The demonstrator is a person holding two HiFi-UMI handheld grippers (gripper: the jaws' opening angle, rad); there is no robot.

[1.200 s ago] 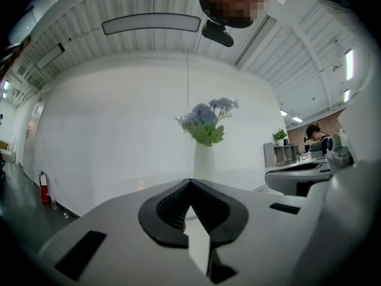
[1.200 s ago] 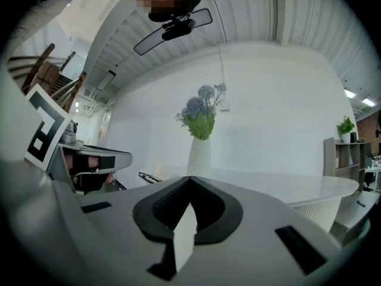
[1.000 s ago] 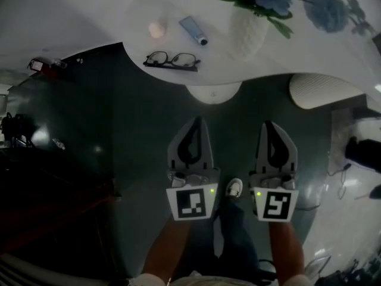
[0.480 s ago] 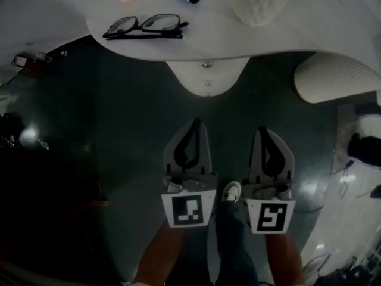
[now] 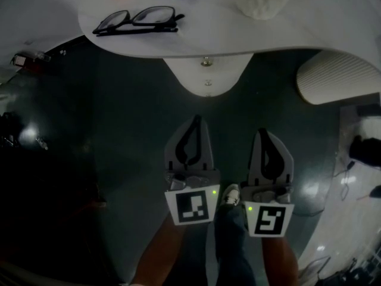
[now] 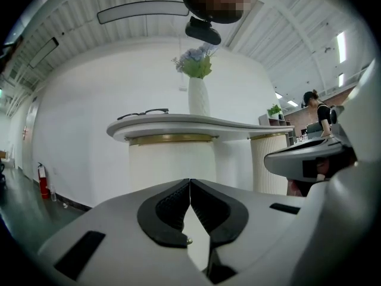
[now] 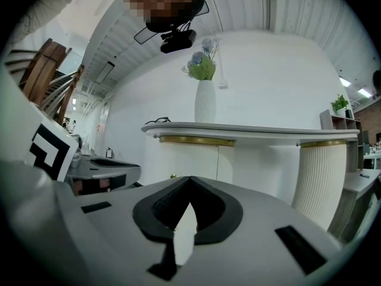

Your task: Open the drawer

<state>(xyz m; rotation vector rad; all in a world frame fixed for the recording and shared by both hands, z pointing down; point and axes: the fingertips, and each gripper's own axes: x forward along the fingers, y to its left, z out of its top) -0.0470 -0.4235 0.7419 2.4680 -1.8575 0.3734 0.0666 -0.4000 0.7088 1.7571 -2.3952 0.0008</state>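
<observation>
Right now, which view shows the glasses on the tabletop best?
The head view: it looks down on the glasses, showing both lenses and the dark frame on the tabletop. Both gripper views look from below tabletop level, so each shows only a thin dark outline above the rim.

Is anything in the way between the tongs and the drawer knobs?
No, nothing visible. Only dark floor lies between the left tongs, the right tongs and the knobs on the white pedestal. The glasses sit higher, on the tabletop.
</observation>
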